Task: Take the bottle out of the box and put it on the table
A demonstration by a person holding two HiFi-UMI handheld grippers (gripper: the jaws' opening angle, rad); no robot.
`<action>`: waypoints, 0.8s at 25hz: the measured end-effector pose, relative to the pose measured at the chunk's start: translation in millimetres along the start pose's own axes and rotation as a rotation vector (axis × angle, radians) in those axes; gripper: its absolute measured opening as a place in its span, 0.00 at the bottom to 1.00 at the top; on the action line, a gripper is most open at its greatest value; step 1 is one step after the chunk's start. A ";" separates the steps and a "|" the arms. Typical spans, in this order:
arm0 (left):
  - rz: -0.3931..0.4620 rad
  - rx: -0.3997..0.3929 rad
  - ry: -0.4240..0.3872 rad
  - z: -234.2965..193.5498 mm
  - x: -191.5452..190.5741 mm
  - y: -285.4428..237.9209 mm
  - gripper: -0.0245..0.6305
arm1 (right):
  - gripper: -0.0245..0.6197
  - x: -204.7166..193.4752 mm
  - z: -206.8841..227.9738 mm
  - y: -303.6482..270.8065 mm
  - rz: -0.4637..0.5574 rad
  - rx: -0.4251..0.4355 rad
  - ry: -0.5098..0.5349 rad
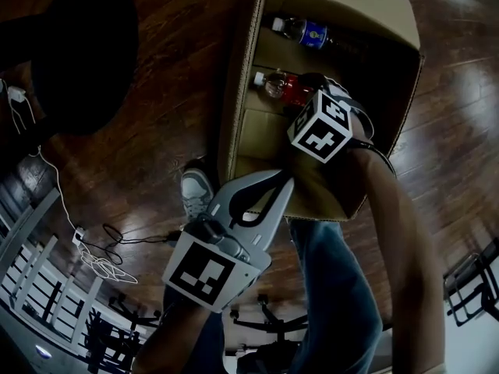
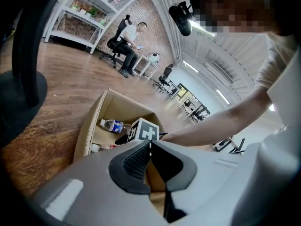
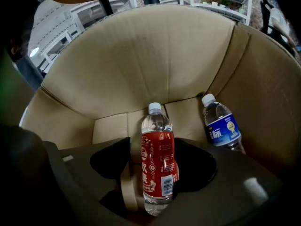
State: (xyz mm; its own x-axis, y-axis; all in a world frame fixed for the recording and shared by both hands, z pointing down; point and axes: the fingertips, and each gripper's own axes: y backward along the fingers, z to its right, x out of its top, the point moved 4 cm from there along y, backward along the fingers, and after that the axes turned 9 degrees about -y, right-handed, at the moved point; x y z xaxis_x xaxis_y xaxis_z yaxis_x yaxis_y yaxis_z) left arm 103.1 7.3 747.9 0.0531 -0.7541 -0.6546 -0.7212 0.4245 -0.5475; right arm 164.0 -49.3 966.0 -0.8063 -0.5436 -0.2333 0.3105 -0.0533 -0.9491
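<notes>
An open cardboard box (image 1: 234, 92) stands on the wooden floor. Two plastic bottles lie in it: a red-labelled bottle (image 1: 282, 86) and, further back, a blue-labelled bottle (image 1: 308, 31). My right gripper (image 3: 151, 144) reaches down into the box and is open. The red-labelled bottle (image 3: 157, 166) lies lengthwise between its jaws, with cardboard showing in the gap on the left side. The blue-labelled bottle (image 3: 222, 126) rests against the box wall to the right. My left gripper (image 1: 282, 184) hovers outside the box's near edge, shut with nothing in it; its tips (image 2: 150, 144) meet.
A shoe (image 1: 196, 189) stands by the box's near corner. White and black cables (image 1: 101, 263) trail over the floor at left. A large dark round object (image 1: 78, 45) fills the upper left. A person sits on an office chair (image 2: 127, 36) far off.
</notes>
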 end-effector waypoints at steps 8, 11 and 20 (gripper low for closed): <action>0.006 -0.007 -0.007 -0.4 -1.4 -8.7 0.04 | 0.50 -8.4 12.8 -36.5 -0.091 -0.004 0.034; 0.007 -0.001 -0.007 -3.5 -0.6 -11.2 0.04 | 0.53 -11.5 10.3 -49.3 -0.131 0.005 0.055; 0.008 0.026 -0.006 -13.7 2.1 -13.7 0.04 | 0.51 -16.6 7.5 -60.4 -0.148 -0.054 0.073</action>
State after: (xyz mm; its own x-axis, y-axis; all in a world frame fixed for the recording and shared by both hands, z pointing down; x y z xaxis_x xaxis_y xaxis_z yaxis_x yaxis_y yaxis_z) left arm 103.7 -6.9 761.2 0.0515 -0.7479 -0.6618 -0.7032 0.4434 -0.5558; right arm 162.4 -43.3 1028.8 -0.8764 -0.4704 -0.1028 0.1594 -0.0820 -0.9838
